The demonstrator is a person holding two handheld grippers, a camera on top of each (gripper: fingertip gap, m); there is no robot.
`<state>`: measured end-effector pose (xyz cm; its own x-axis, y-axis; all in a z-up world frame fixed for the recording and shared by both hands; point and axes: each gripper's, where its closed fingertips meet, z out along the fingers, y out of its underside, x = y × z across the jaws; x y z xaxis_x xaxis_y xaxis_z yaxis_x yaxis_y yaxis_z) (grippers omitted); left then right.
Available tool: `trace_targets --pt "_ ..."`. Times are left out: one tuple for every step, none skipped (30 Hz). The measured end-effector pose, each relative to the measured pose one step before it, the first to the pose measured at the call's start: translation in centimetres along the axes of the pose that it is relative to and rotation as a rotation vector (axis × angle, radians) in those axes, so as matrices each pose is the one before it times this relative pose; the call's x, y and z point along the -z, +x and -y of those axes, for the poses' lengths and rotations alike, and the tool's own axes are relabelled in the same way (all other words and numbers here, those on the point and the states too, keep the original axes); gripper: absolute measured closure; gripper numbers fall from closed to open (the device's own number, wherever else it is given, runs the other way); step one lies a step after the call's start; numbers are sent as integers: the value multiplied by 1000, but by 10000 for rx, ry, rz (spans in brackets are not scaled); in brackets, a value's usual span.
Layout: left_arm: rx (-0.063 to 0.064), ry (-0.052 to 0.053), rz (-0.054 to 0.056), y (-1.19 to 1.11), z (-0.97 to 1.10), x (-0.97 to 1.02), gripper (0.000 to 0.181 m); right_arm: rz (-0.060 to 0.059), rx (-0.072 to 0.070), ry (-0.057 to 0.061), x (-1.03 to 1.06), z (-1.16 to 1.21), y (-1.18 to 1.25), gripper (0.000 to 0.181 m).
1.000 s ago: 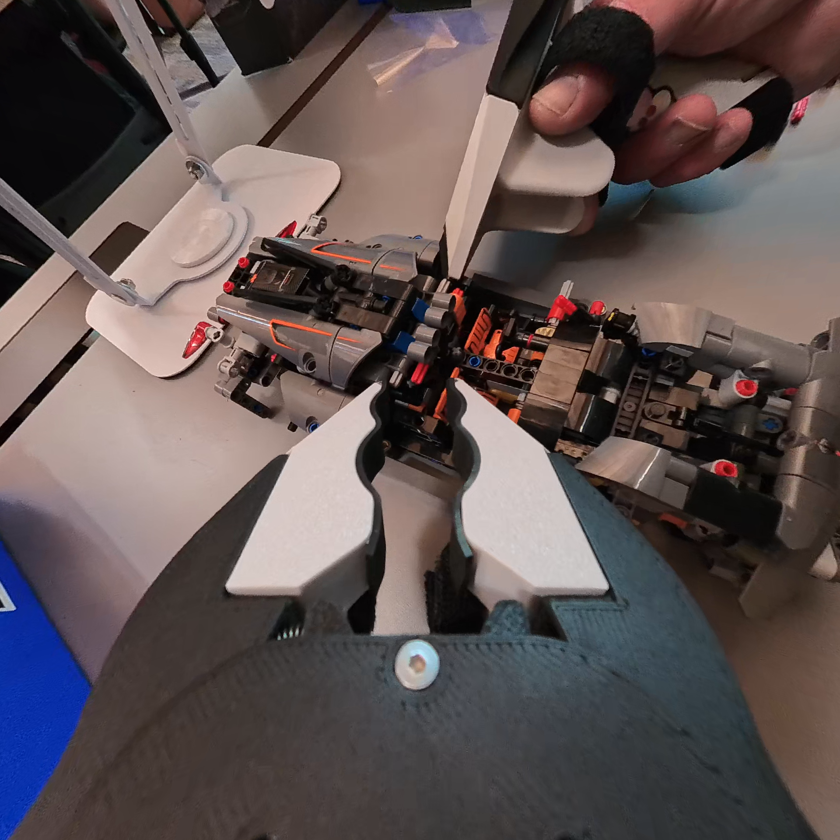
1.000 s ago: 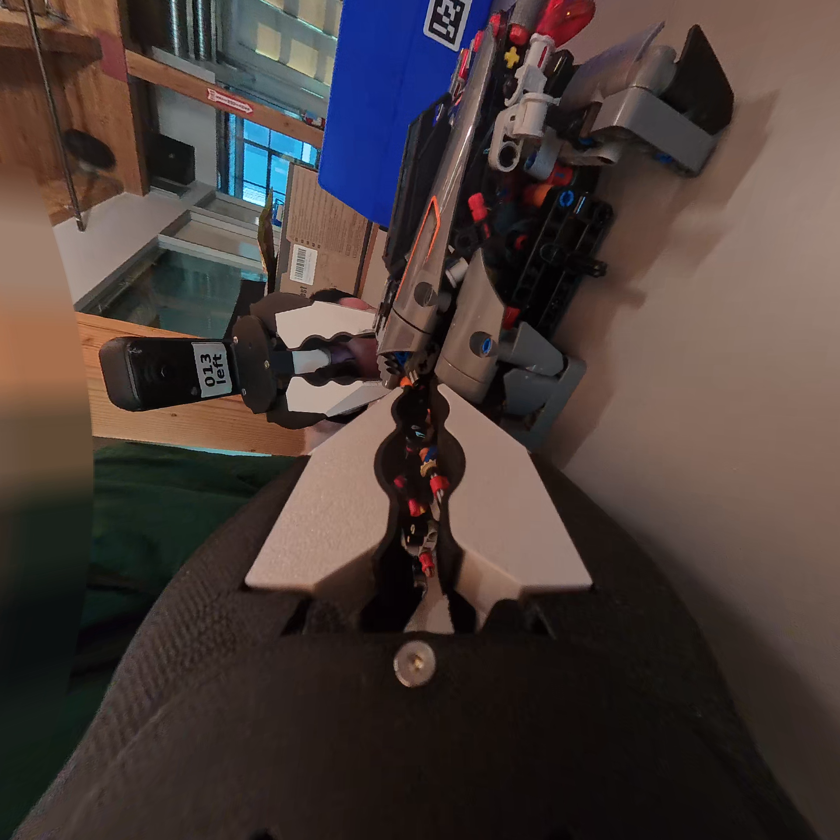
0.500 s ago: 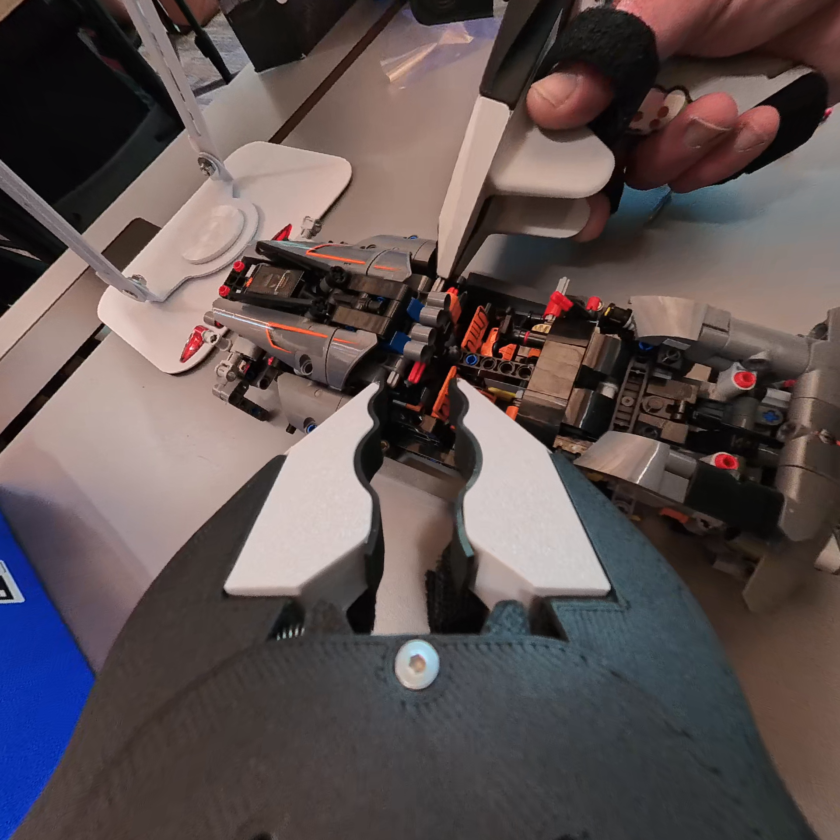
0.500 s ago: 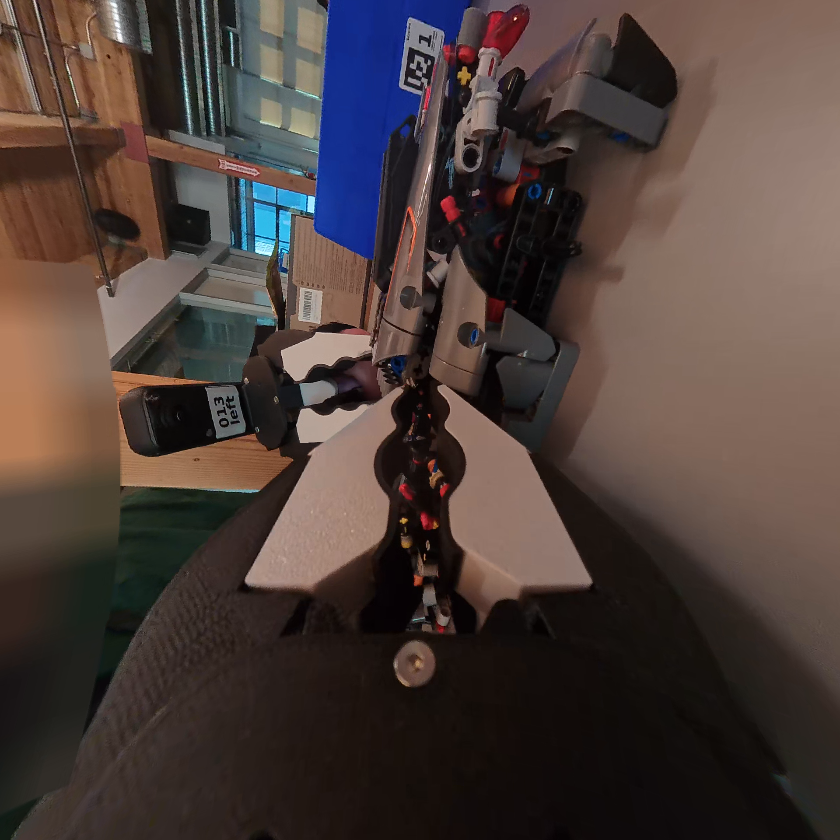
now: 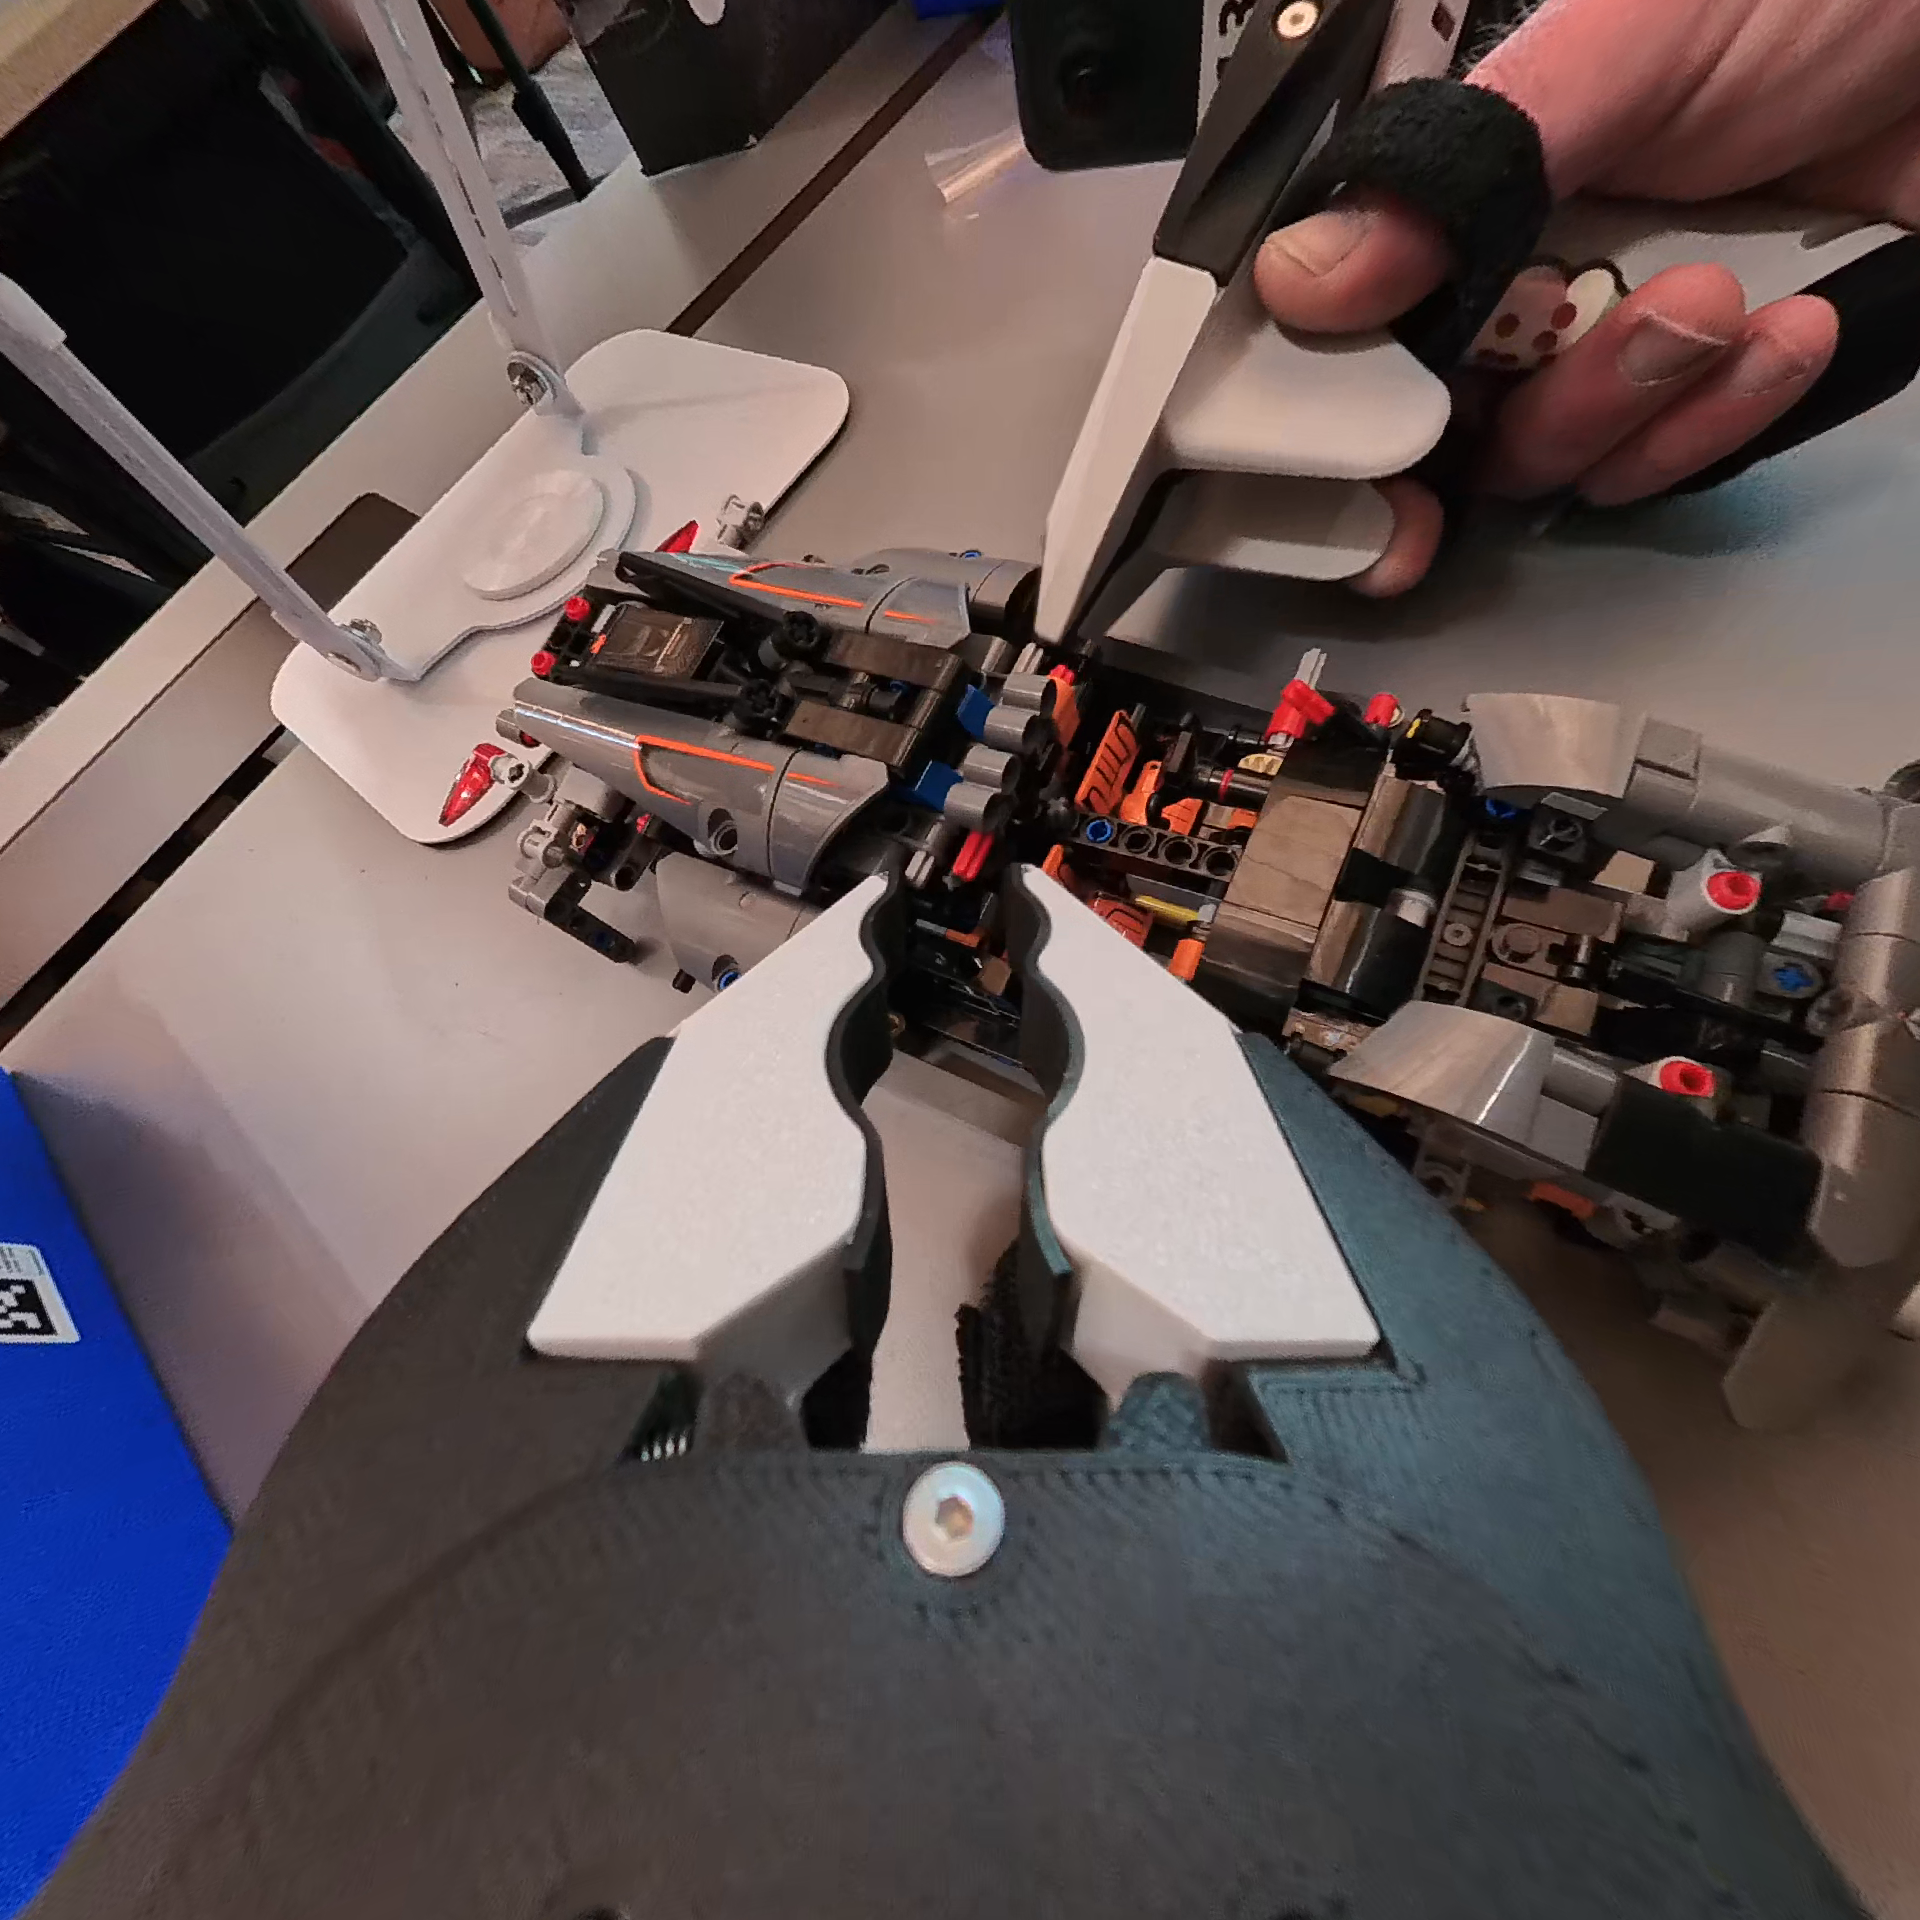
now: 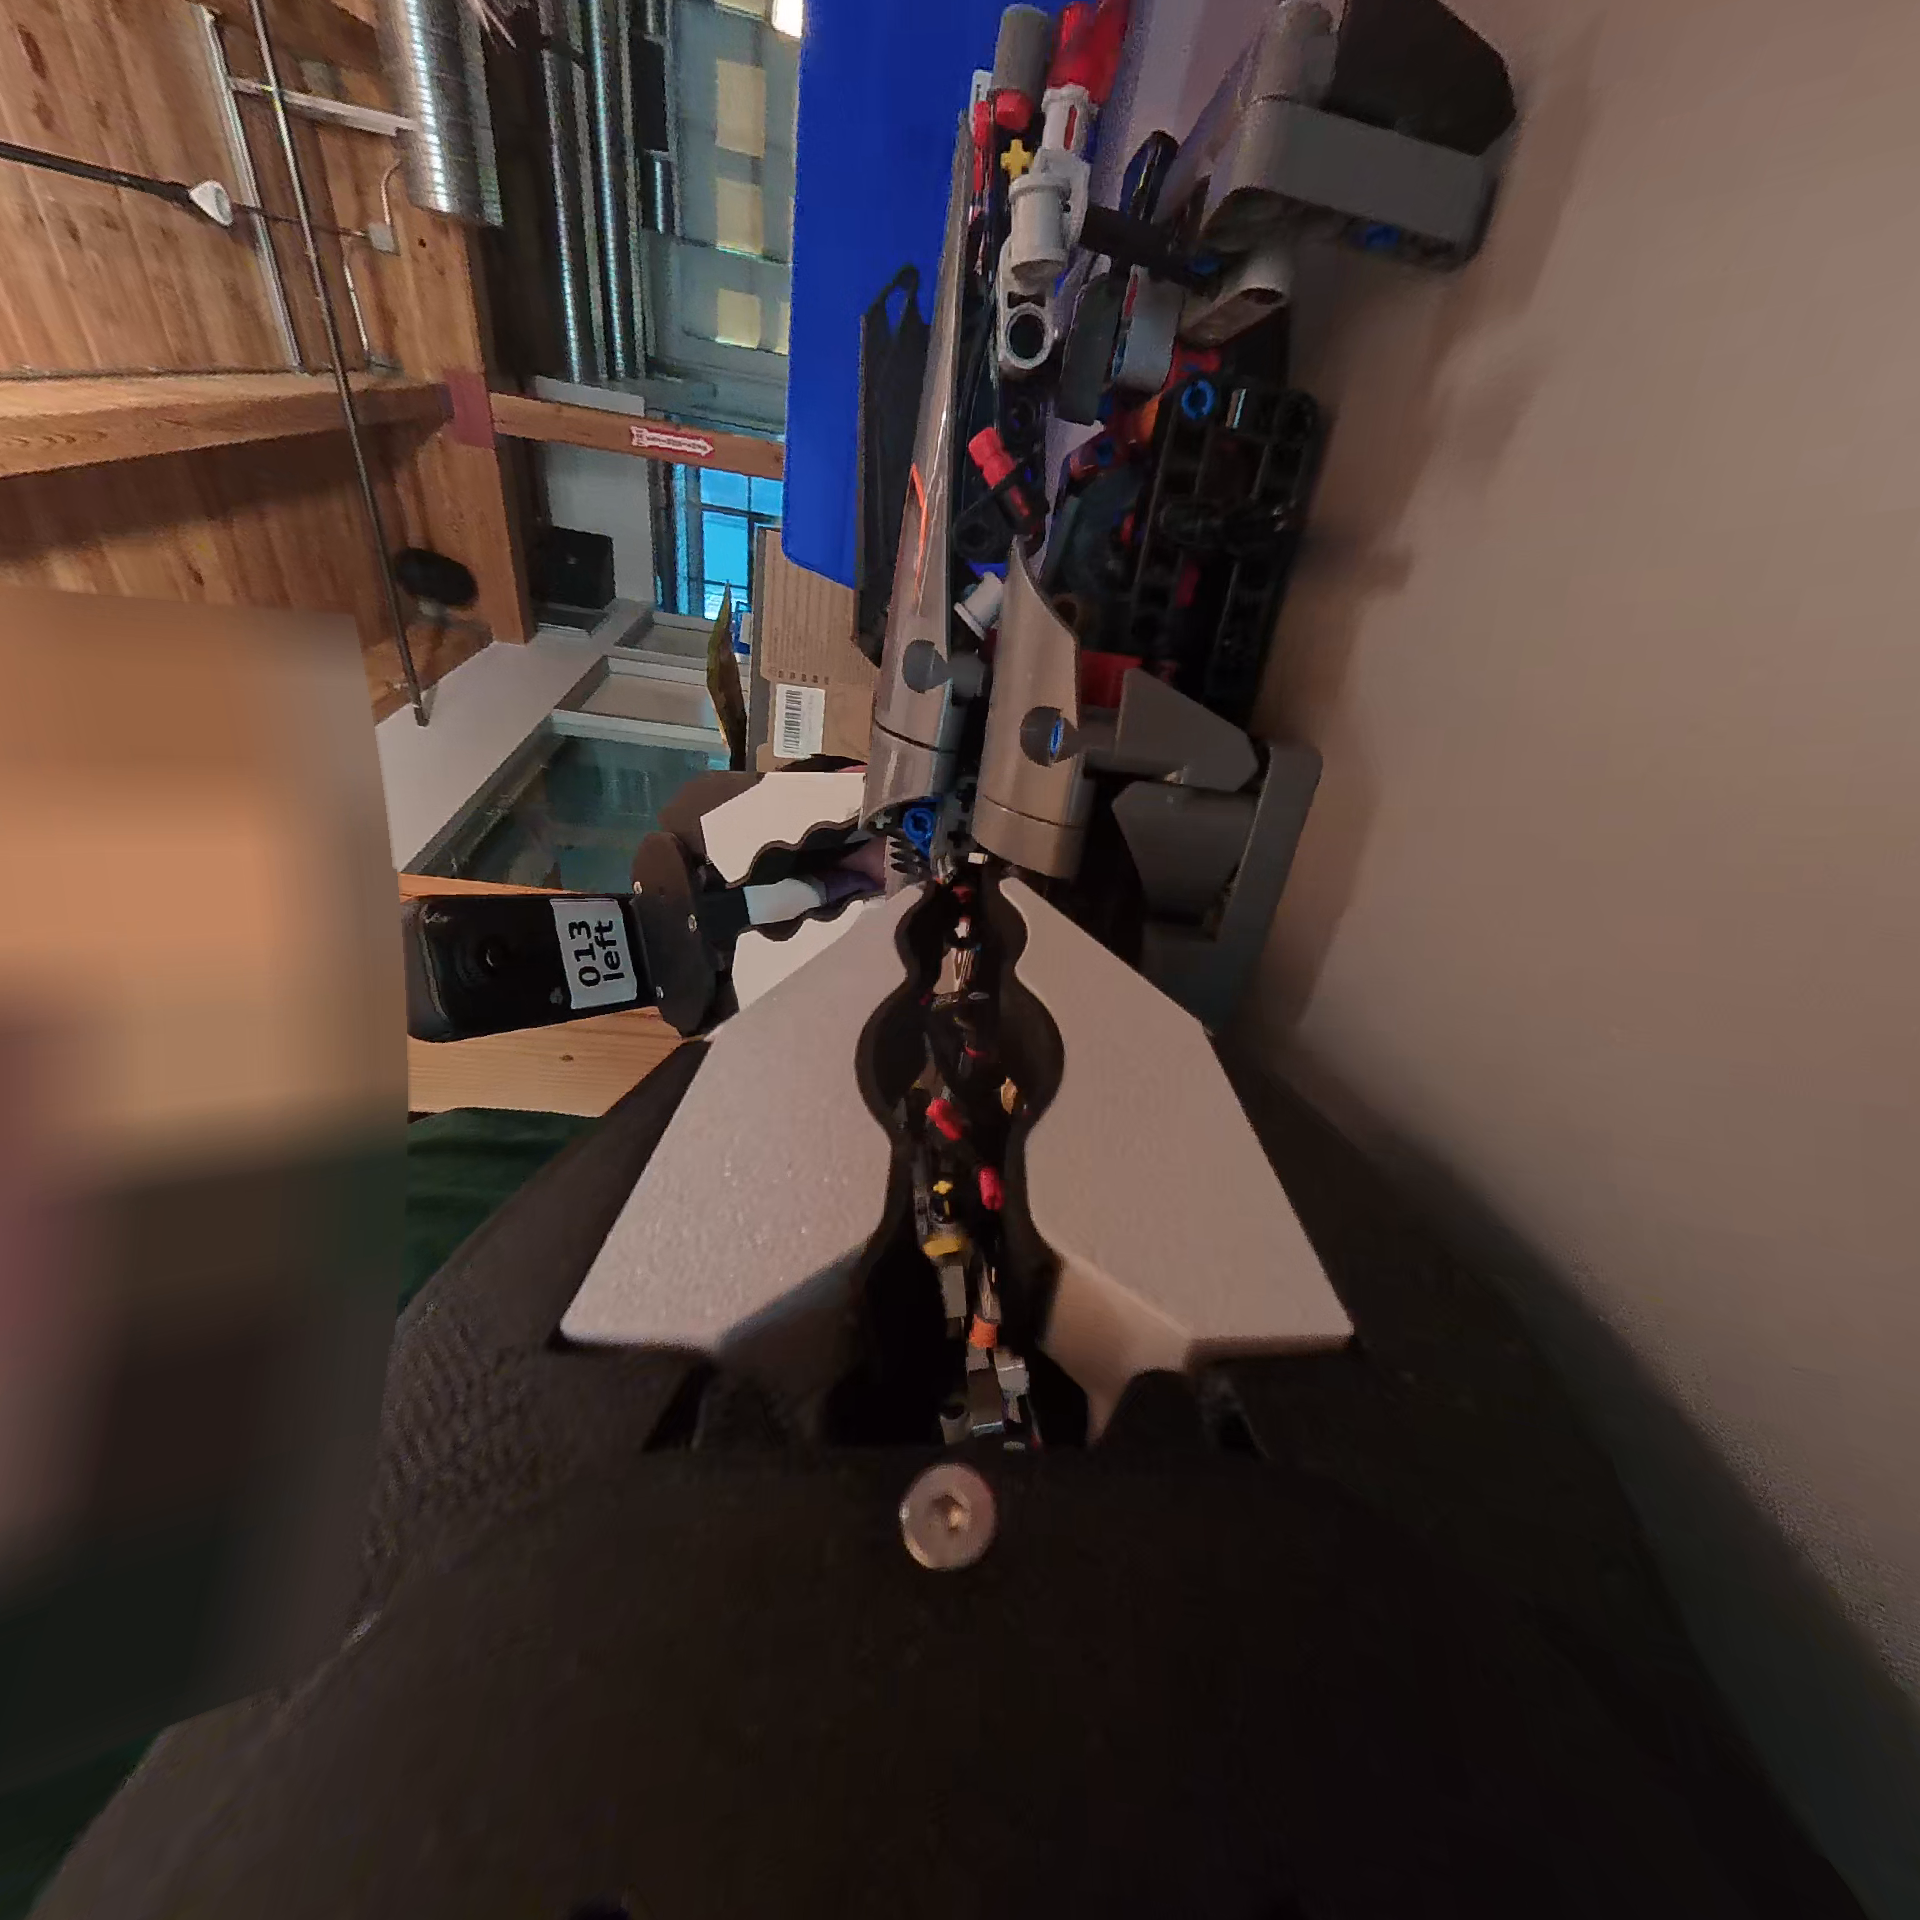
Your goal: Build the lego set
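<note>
A grey, black and orange lego car model [image 5: 1299,862] lies lengthwise on the white table [image 5: 343,1039]. My left gripper [image 5: 954,881] reaches over the model's near side at its middle. Its jaws stand a narrow gap apart with model parts between the tips, and it seems to grip them. My right gripper [image 5: 1051,623], held by a hand [image 5: 1662,260], comes down on the model's far side with its tips together on a small grey part. In the right wrist view the right gripper [image 6: 954,888] is almost closed against the model [image 6: 997,644], and the left gripper [image 6: 821,862] shows beyond.
A white stand base [image 5: 623,468] with thin metal arms sits just behind the model's left end, near the table's left edge. A blue box [image 5: 62,1455] is at the near left and also shows in the right wrist view [image 6: 873,260]. Clear plastic wrap [image 5: 977,166] lies farther back. The left gripper's tips are roughly 5 cm from the right gripper's.
Both grippers keep the same jaw gaps at the model's middle. The right wrist view has drawn closer along the model. The hand and right gripper sit slightly higher in the left wrist view.
</note>
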<state>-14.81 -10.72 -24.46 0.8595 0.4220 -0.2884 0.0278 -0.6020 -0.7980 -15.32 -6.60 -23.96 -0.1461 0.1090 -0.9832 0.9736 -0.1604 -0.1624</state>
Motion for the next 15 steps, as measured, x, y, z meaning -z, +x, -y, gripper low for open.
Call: trace_targets --pt "14 19 1 -7 16 13 165 72 -20 -1 44 -56 -49 178" --pt "33 5 -2 -7 10 -7 166 -11 2 15 34 -15 35 178" --pt "15 1 -11 8 11 12 166 -13 4 10 17 -1 10 178" --pt "1 0 -12 0 -11 8 166 46 -8 16 6 32 -47 178" --pt "-2 -2 -5 -3 -14 15 166 84 -26 27 14 58 -89 177" --pt "-11 -8 19 -39 -32 14 166 100 -27 51 35 119 -116 178" --pt "6 7 -5 11 -3 14 166 62 -33 40 49 114 -56 177" --pt "29 17 -21 15 1 5 166 31 -22 28 21 83 -20 177" --pt "37 25 -26 1 1 3 166 21 -3 -15 -33 -10 -21 178" --pt "26 12 -22 -7 -11 6 166 13 -2 -43 -64 -48 -11 178" --pt "16 9 -17 5 -5 4 166 -4 -8 -42 -52 -65 16 178" --pt "13 7 -15 9 -7 11 166 -30 4 -18 -48 -26 42 178" --pt "4 -2 -7 2 -17 -2 166 -15 5 -4 -28 1 13 178" --pt "10 -4 -11 -8 -22 13 166 4 -1 -7 -7 -3 4 178" --pt "31 1 -24 7 -14 0 166 -14 -5 -6 -10 9 29 178"
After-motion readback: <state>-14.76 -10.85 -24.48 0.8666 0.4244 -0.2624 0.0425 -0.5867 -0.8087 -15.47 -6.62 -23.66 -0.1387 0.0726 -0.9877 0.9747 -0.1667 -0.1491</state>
